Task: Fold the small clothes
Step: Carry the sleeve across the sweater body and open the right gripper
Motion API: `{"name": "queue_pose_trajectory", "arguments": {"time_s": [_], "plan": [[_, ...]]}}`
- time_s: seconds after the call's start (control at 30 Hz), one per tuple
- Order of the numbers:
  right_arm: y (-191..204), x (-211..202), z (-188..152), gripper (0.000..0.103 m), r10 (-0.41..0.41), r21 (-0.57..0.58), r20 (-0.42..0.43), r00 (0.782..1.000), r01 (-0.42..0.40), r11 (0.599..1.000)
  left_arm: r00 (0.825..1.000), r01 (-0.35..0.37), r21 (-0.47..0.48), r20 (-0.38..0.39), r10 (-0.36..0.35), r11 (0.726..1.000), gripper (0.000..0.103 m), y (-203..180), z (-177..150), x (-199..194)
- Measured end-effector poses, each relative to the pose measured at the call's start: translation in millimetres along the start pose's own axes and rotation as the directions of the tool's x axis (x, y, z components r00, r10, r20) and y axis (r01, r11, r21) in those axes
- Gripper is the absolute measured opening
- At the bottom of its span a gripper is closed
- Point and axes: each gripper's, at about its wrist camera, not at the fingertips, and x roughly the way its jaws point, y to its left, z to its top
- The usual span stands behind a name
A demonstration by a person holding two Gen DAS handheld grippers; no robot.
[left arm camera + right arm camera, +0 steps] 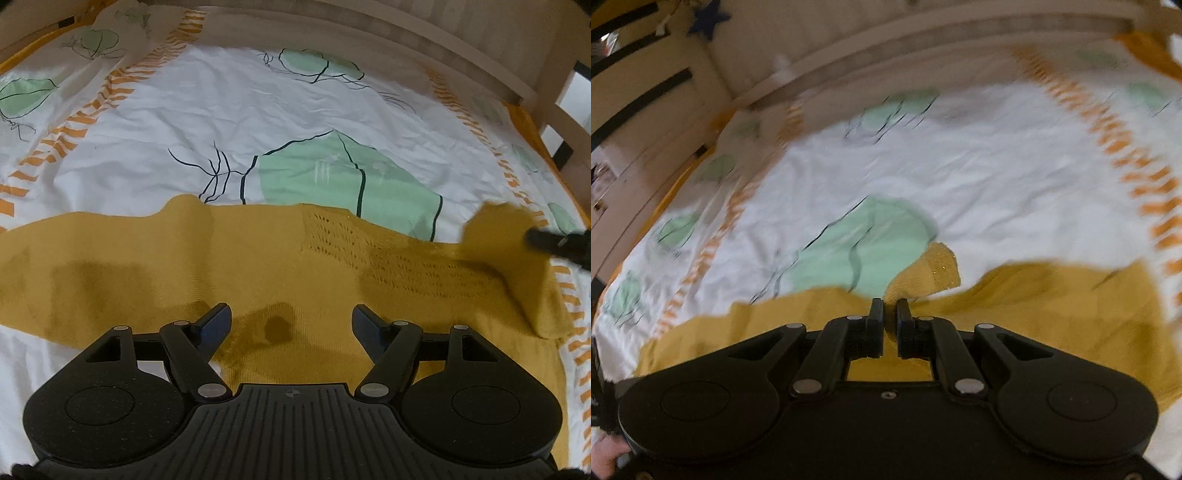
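A mustard-yellow knit garment (258, 258) lies spread across the white patterned bedsheet (221, 122). My left gripper (291, 319) is open and empty, its jaws wide apart just above the garment's near edge. My right gripper (890, 308) is shut on a corner of the yellow garment (931, 269), lifting it off the sheet. In the left wrist view the right gripper (554, 242) shows at the far right with the raised yellow flap (495, 225). The right wrist view is blurred by motion.
The sheet (960, 166) has green shapes and orange striped borders. A wooden bed rail (406, 33) runs along the far side, with slats (565, 122) at the right. The rail also shows in the right wrist view (849, 70).
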Motion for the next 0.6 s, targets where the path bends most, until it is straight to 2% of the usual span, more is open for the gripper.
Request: {"name": "queue_pose_trajectory", "arguments": {"time_s": [0.1, 0.2, 0.3, 0.37, 0.4, 0.43, 0.57, 0.6], "plan": [[14.0, 17.2, -18.3, 0.014, 0.01, -0.026, -0.033, 0.999, -0.011, 1.0, 1.0, 0.003, -0.006, -0.005, -0.003, 1.0, 0.071, 0.2, 0.2, 1.9], [13.9, 26.7, -34.6, 0.022, 0.049, -0.034, -0.077, 0.996, -0.052, 0.998, 1.0, 0.022, -0.011, -0.007, -0.022, 1.0, 0.071, -0.9, -0.5, 2.7], [14.8, 25.9, -44.9, 0.023, 0.056, -0.045, -0.108, 0.993, -0.061, 0.997, 0.999, 0.038, -0.012, -0.009, -0.038, 0.999, 0.071, -1.9, -1.0, 4.0], [6.2, 16.3, -49.3, 0.034, 0.014, -0.071, -0.093, 0.996, -0.021, 0.997, 0.999, 0.046, -0.011, -0.008, -0.046, 0.999, 0.071, -3.5, -1.7, 5.3], [3.0, 13.1, -50.6, 0.051, -0.006, -0.084, -0.08, 0.997, -0.001, 0.996, 0.999, 0.05, -0.009, -0.006, -0.05, 0.999, 0.071, -4.5, -2.2, 5.7], [-2.7, 6.2, -51.8, 0.062, -0.034, -0.096, -0.061, 0.998, 0.028, 0.995, 0.999, 0.052, -0.008, -0.004, -0.052, 0.999, 0.071, -5.8, -2.5, 6.0], [-30.4, -23.1, -56.5, 0.067, -0.143, -0.168, 0.001, 0.99, 0.141, 0.976, 0.998, 0.065, 0.008, 0.004, -0.065, 0.998, 0.071, -12.3, -5.5, 8.5], [-37.0, -28.2, -57.7, 0.071, -0.165, -0.183, 0.007, 0.986, 0.163, 0.97, 0.998, 0.069, 0.012, 0.005, -0.069, 0.998, 0.071, -14.8, -6.5, 9.5]]}}
